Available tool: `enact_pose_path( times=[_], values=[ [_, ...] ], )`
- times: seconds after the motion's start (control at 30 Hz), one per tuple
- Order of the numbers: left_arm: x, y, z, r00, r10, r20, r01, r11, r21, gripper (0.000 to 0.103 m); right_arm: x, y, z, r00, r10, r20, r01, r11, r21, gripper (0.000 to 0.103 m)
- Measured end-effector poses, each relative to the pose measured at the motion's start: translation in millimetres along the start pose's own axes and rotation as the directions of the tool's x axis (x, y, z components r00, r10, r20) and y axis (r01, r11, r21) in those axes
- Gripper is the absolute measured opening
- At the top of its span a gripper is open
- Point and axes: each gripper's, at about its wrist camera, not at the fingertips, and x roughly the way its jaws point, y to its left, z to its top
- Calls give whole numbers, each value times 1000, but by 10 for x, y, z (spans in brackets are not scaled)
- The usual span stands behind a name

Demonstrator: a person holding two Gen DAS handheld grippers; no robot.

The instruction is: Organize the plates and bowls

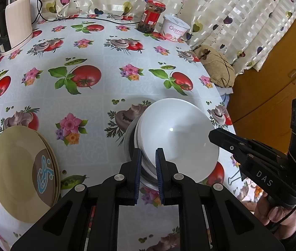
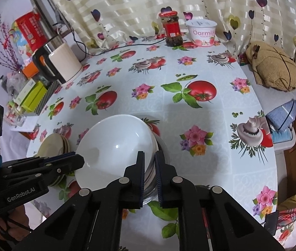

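Observation:
A stack of white bowls (image 1: 177, 136) sits nested in a metal bowl (image 1: 131, 146) on the flowered tablecloth; it also shows in the right wrist view (image 2: 114, 146). My left gripper (image 1: 149, 163) is shut on the left rim of the bowl stack. My right gripper (image 2: 149, 167) is shut on the stack's right rim, and it shows in the left wrist view (image 1: 227, 140). A stack of beige plates (image 1: 20, 167) lies to the left, also visible in the right wrist view (image 2: 52, 144).
An electric kettle (image 1: 18, 23), a red-lidded jar (image 1: 151, 16) and a yogurt tub (image 1: 174, 28) stand at the table's back. A tan cushion (image 1: 217, 67) lies off the right edge. Boxes (image 2: 29, 96) crowd the far left.

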Motion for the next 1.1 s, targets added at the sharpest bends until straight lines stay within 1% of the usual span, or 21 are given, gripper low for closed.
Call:
enact_pose_path(
  times=[0.27,0.37,0.47,0.6,0.8,0.87,0.93,1.0,1.1],
  values=[
    [-29,20,-11,1000,-24,6,24,1000,-2,14,1,4,-12,1000,8,-3,-8,1000,-2,11],
    [-50,64,-6,999,-38,23,39,999,-7,14,-34,-12,-13,1000,24,7,-24,1000,1,11],
    [-104,108,12,997,-55,50,55,998,-9,14,-87,-38,-4,1000,23,21,-23,1000,-4,12],
    [-163,154,32,994,-69,82,70,998,-7,14,-161,-73,5,999,22,45,-22,1000,-8,18],
    [-230,247,52,990,-78,121,81,996,-23,14,-229,-127,10,997,23,68,-22,1000,-13,19],
    [-244,290,57,989,-72,132,77,997,-28,14,-249,-150,13,997,39,74,-38,999,-15,24],
    [-246,341,54,988,-72,140,78,996,-36,14,-281,-179,16,994,53,91,-52,999,-11,41],
    [-236,394,51,987,-69,144,76,996,-44,14,-315,-219,20,992,68,110,-68,998,-5,46],
    [-190,480,41,988,-76,136,85,995,-61,14,-335,-297,24,990,74,121,-75,997,8,47]
  ],
)
